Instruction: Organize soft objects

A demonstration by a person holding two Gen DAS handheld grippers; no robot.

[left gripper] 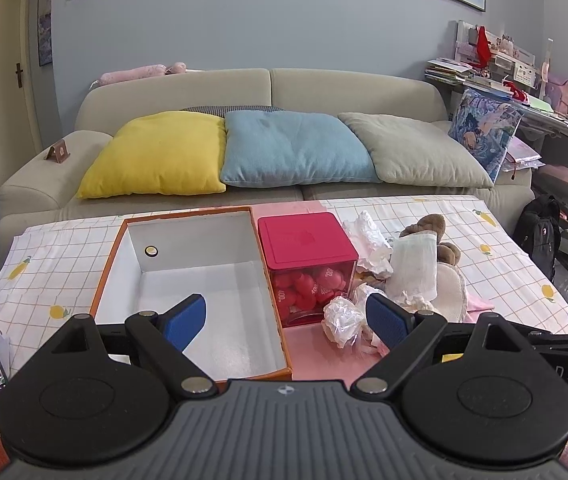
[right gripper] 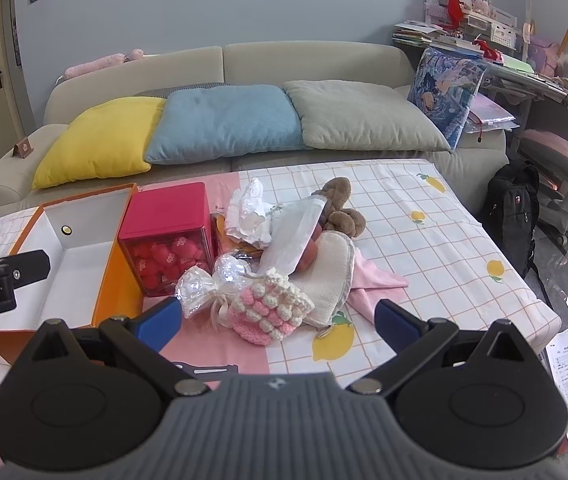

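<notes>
The table (right gripper: 423, 216) under its checked lemon cloth carries everything, and I'm holding both tools low at its near edge, looking in. Biggest thing on it is the box (left gripper: 132, 280), orange outside, white inside, lid off and nothing in it — I take that to be where the soft things belong, which is why my left gripper (left gripper: 285, 316) hangs right over its near right corner. Its fingers (left gripper: 188, 316) are spread wide, holding nothing. Just beside the box, on its right, stands the red cube (right gripper: 164, 236), clear-walled and full of little red pieces; it looks like it is sorted already, so I'd leave it. To the right of that is the pile, all heaped and touching: a cream mitt (right gripper: 329, 276) lying on a pink cloth (right gripper: 375, 278), a brown plush (right gripper: 339, 208) at the back, crumpled white paper (right gripper: 250, 212), a flat white packet (right gripper: 295, 236) leaning across the heap. Nearest me, the pink-and-white crochet pouch (right gripper: 270, 308) and the shiny sachet (right gripper: 212, 284) touching its left side. My right gripper (right gripper: 278, 324) sits straight in front of the pouch, fingers (right gripper: 395, 324) wide and empty — lined up, I reckon, to take it first.
</notes>
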